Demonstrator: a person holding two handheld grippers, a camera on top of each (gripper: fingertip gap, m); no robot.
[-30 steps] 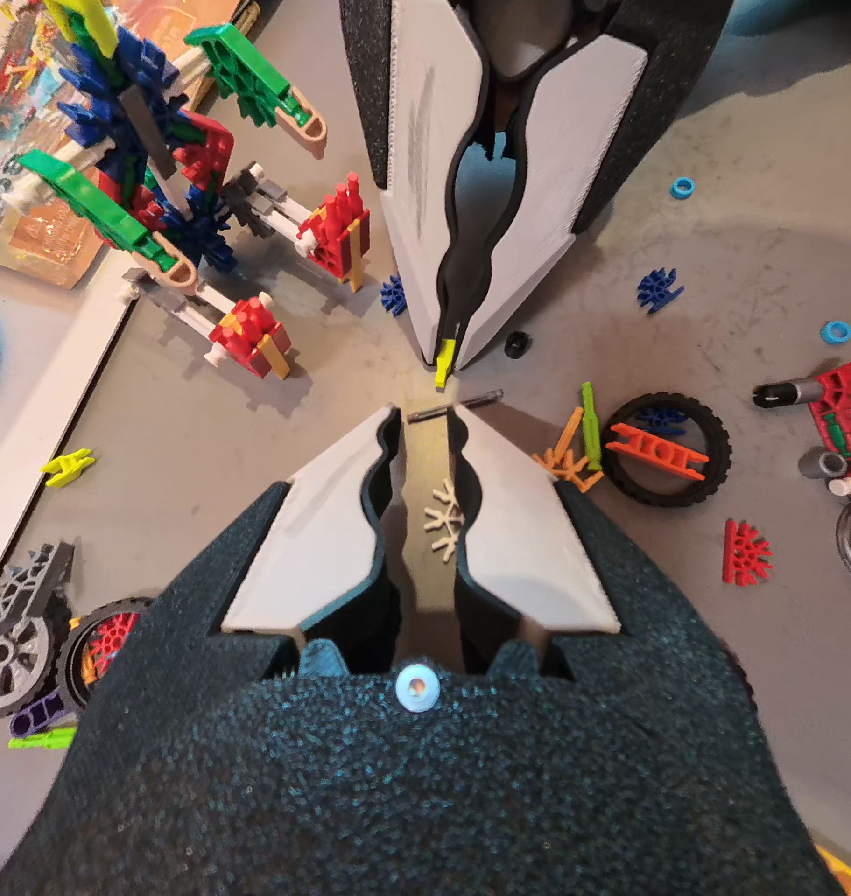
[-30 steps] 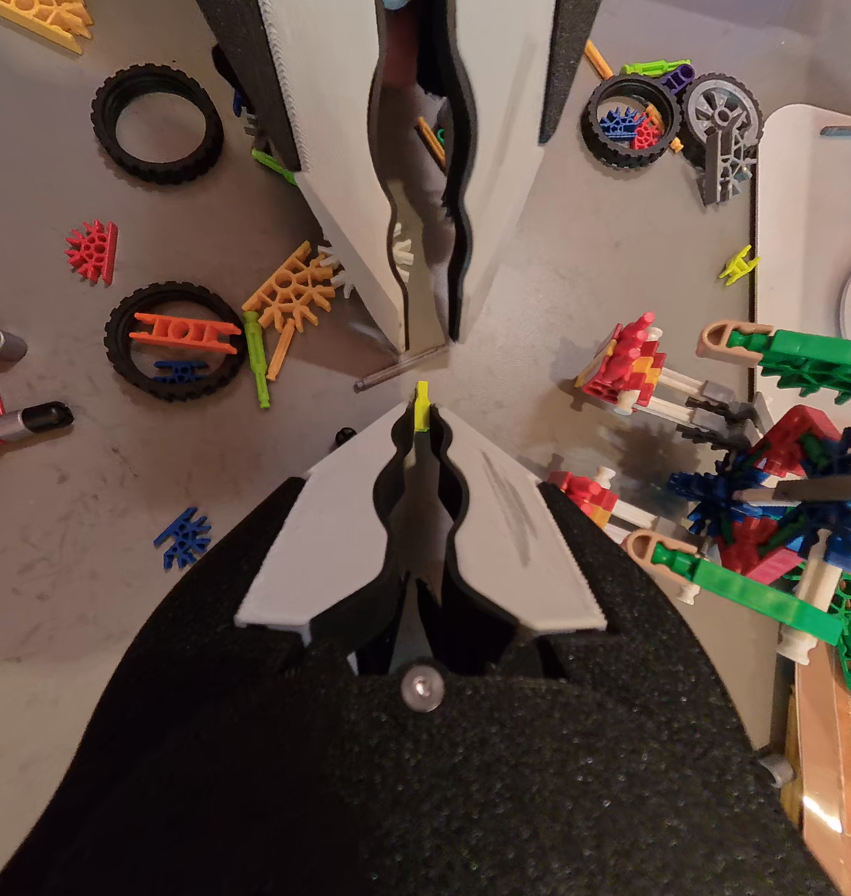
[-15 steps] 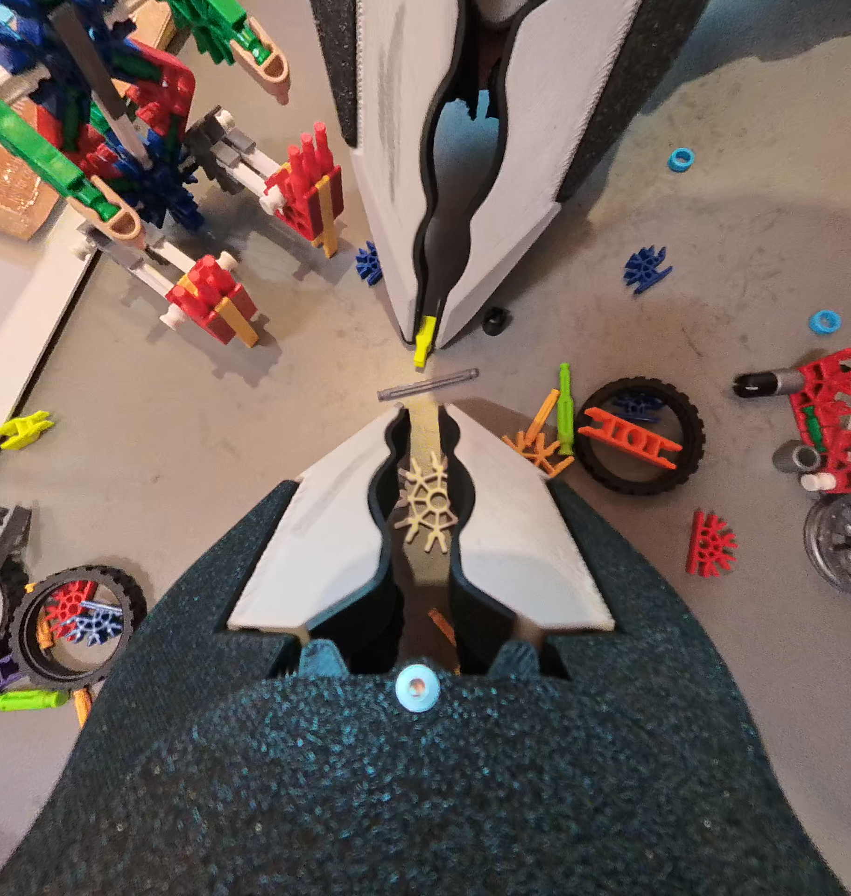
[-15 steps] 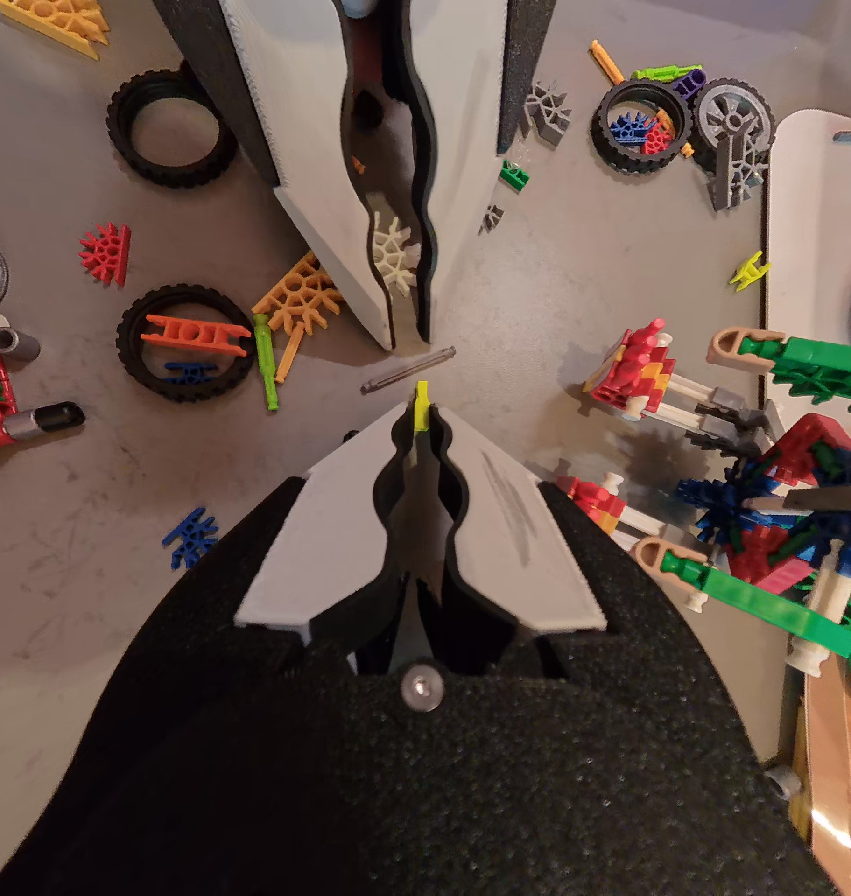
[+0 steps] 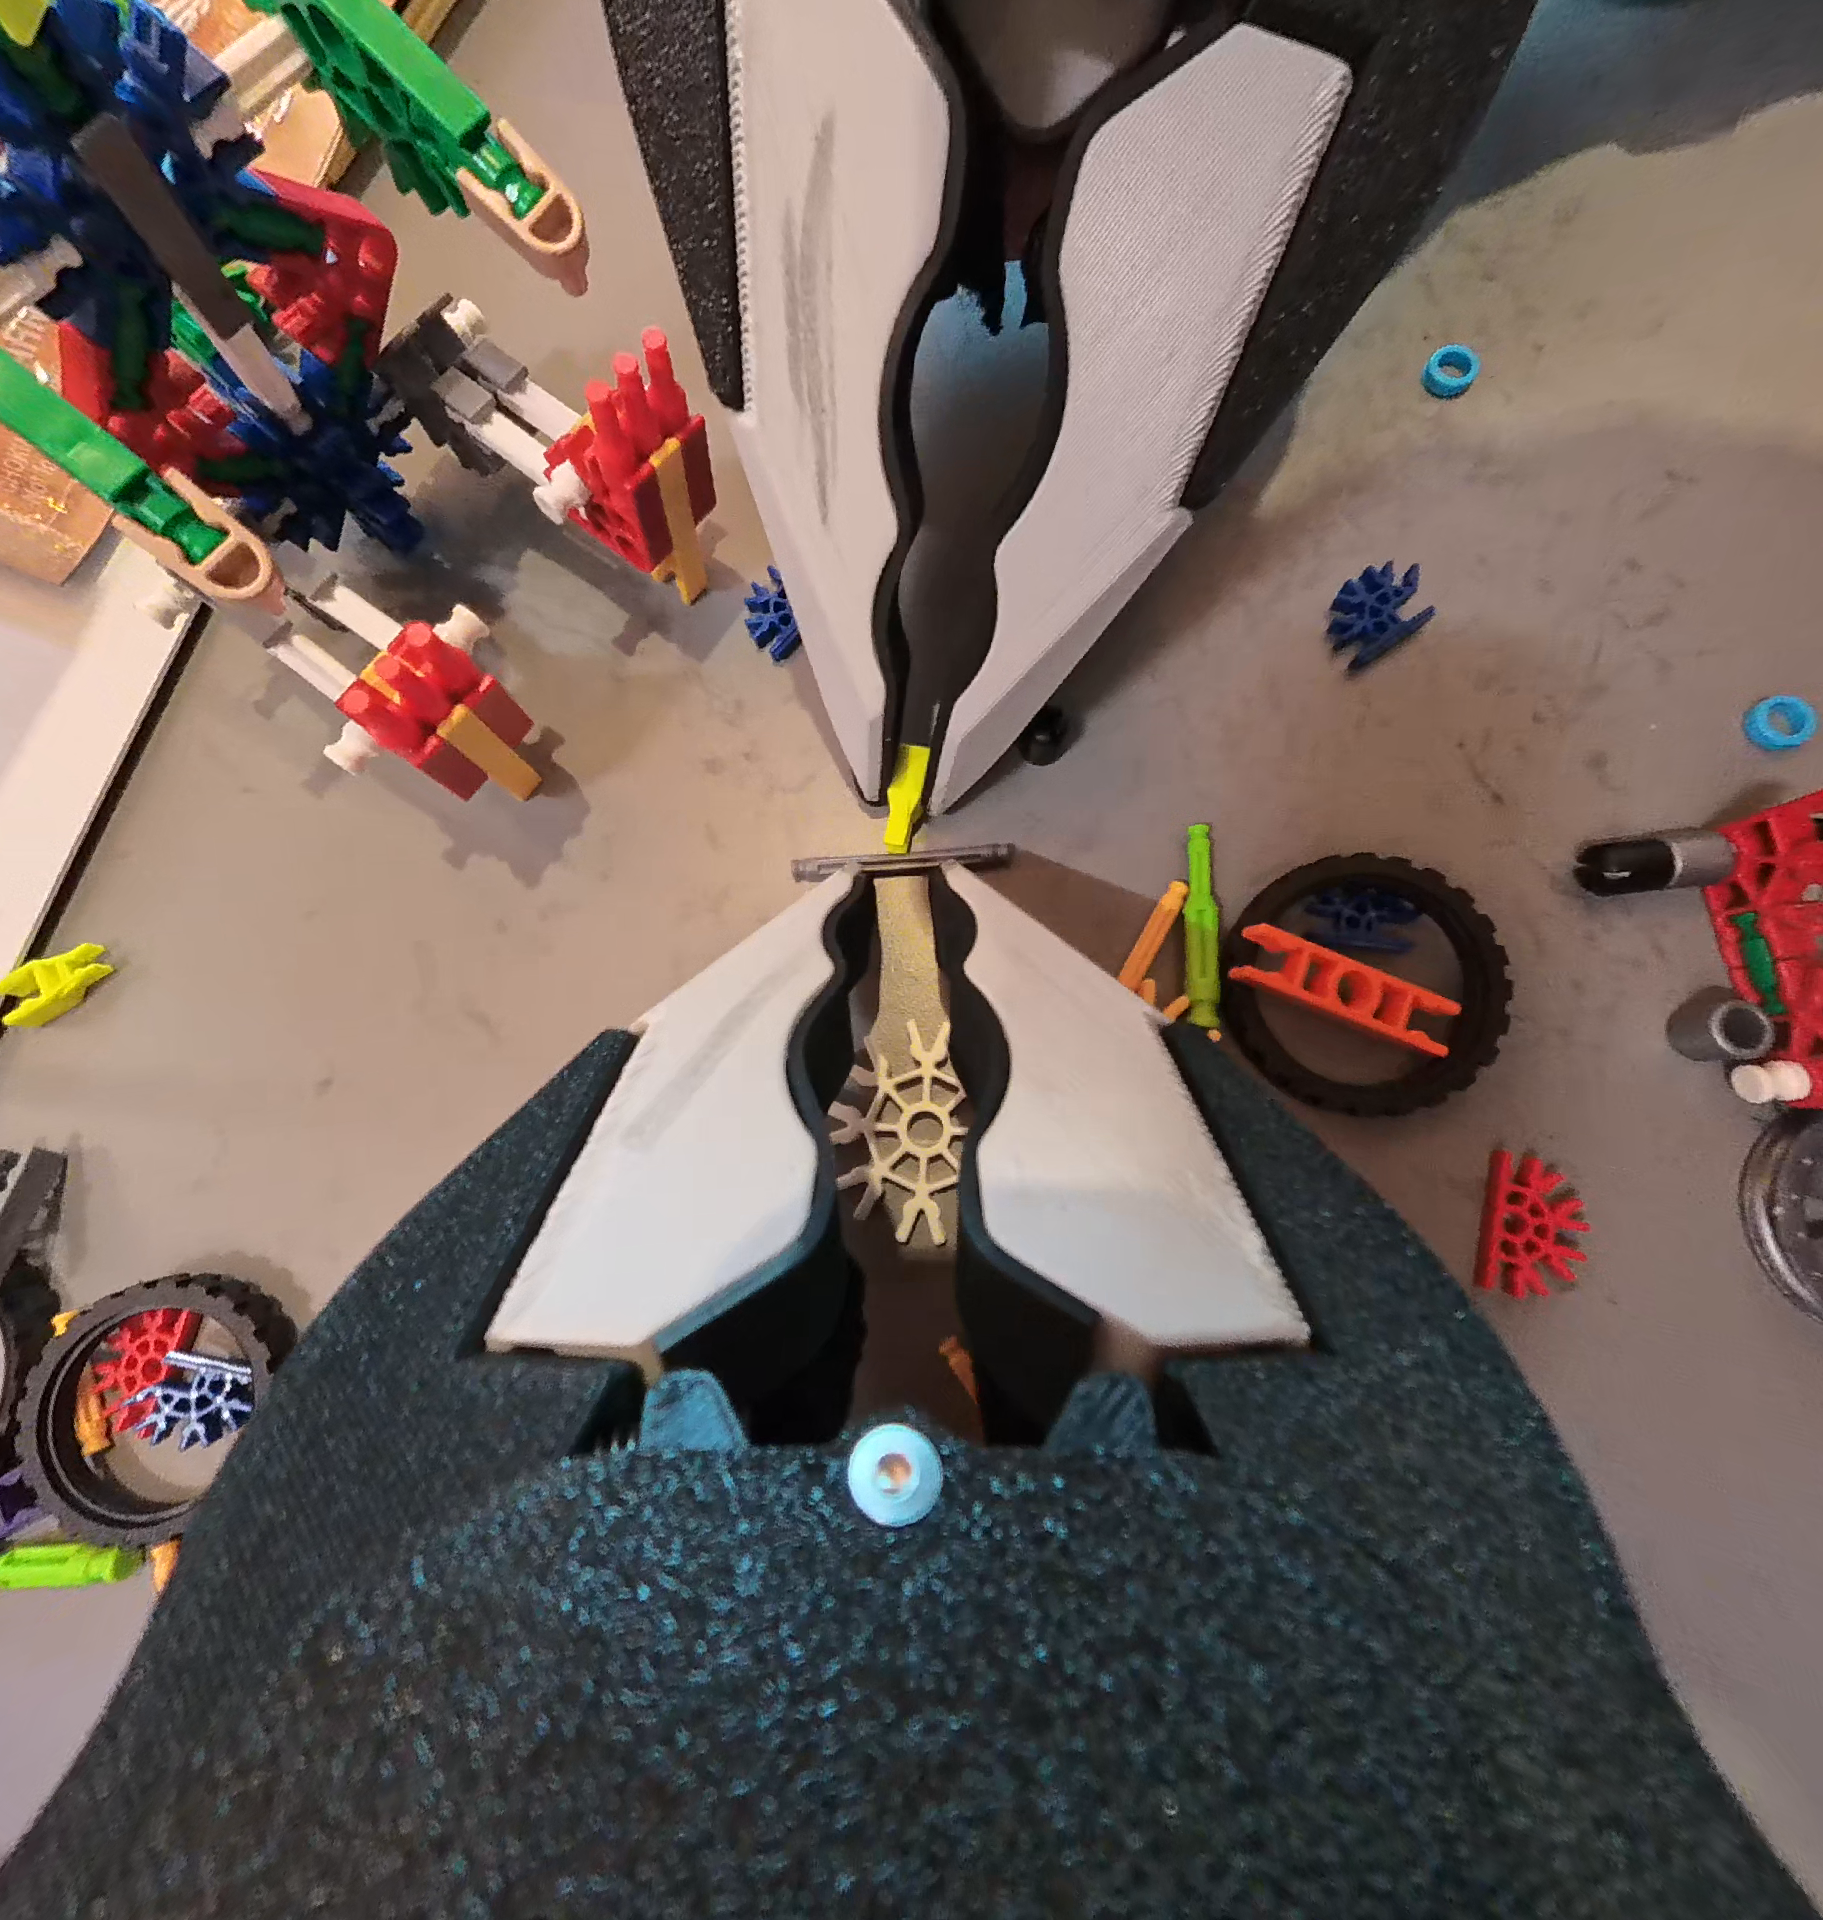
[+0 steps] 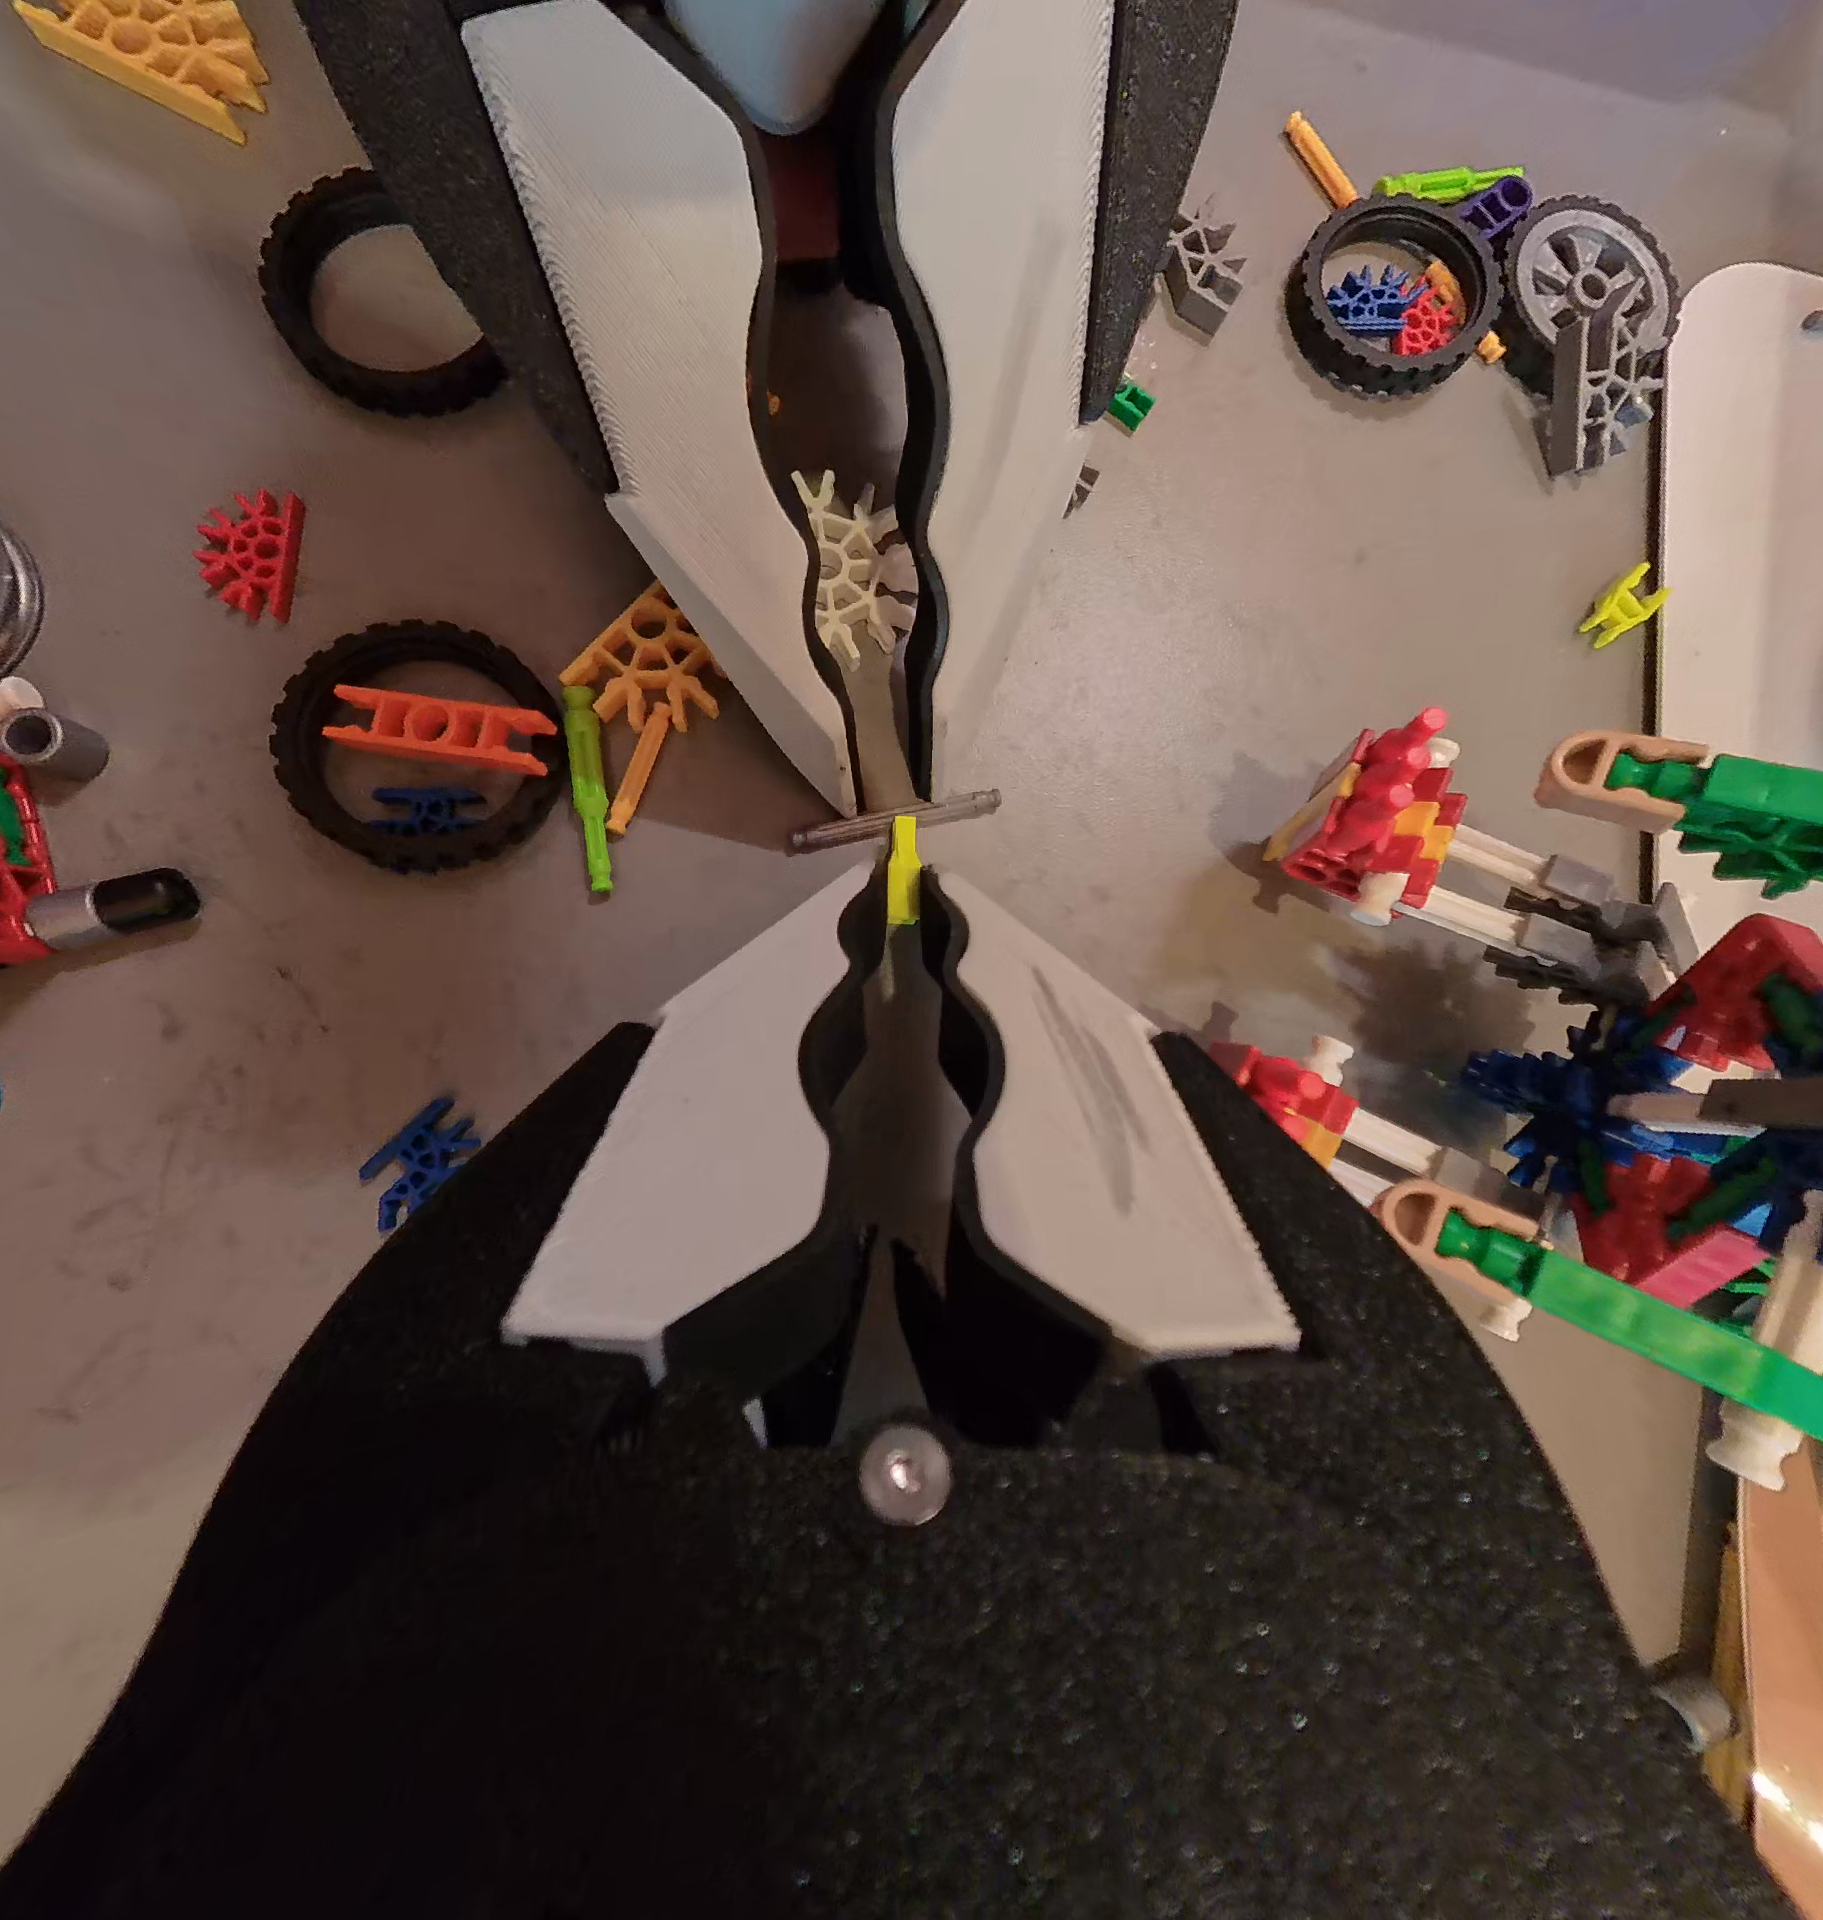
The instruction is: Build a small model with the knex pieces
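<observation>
Right gripper: jaws were clamped on a short yellow-green rod, its tip sticking out past the fingertips and touching, or just short of, a thin grey rod lying crosswise on the grey counter.

Left gripper: jaws were slightly parted, gripping nothing, tips right at the grey rod from the opposite side. The two grippers faced each other tip to tip across that rod. A cream snowflake connector lay on the counter in the gap between the left fingers, behind the tips.

Everything else relative to the grey rod, as seen in the right wrist view:
- left, near: lime rod, orange fan connector, then a black tyre with an orange bar and a blue piece inside.
- further left: red half-round connector, a red build with grey sleeves at the frame edge.
- lower left: blue connector.
- right: big multicolour build, red blocks on white rods, green beams with tan ends, blue hub.
- upper right: second tyre holding small pieces, grey spoked wheel, small yellow clip by a white board's edge.
</observation>
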